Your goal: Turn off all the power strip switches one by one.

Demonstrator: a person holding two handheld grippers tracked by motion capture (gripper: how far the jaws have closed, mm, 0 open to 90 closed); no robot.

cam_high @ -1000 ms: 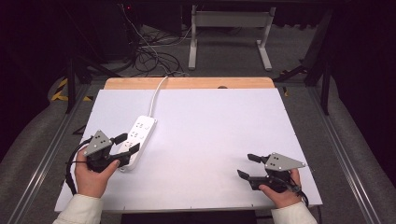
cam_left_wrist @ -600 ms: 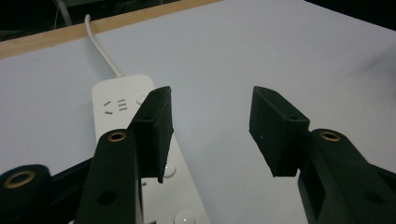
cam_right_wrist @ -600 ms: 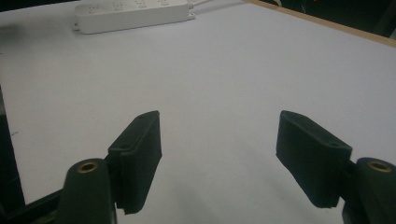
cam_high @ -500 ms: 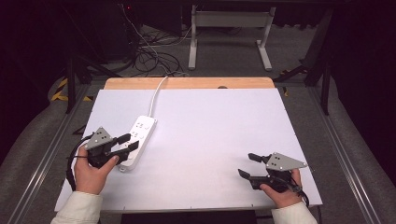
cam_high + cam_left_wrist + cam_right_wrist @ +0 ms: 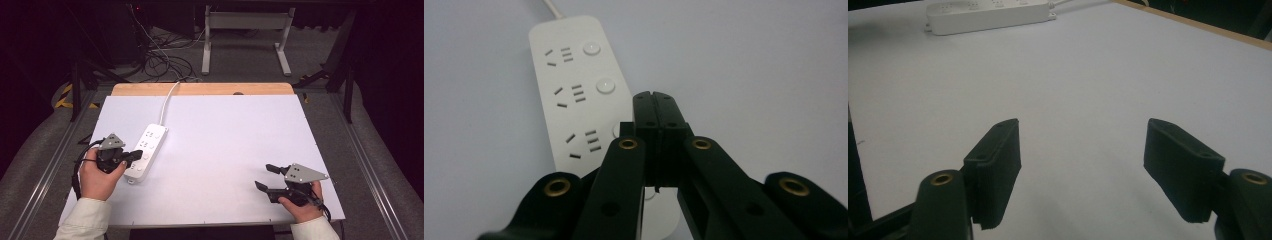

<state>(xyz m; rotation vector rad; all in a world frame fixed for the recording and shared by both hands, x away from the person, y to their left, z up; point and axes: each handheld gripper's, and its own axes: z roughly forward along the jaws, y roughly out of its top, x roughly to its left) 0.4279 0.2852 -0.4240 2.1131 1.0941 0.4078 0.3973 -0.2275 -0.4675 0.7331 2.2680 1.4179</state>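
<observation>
The power strip (image 5: 145,152) lay at the table's (image 5: 230,150) left side. The left gripper (image 5: 655,102) hovered over its near end, jaws pressed together, perhaps touching a button. The right gripper (image 5: 265,176) rested near the front right edge, jaws apart.

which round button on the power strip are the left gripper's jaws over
The third round button, at the power strip's end away from its cord. The left gripper's shut jaws partly hide it; the other two buttons show in full beyond the tips.
</observation>
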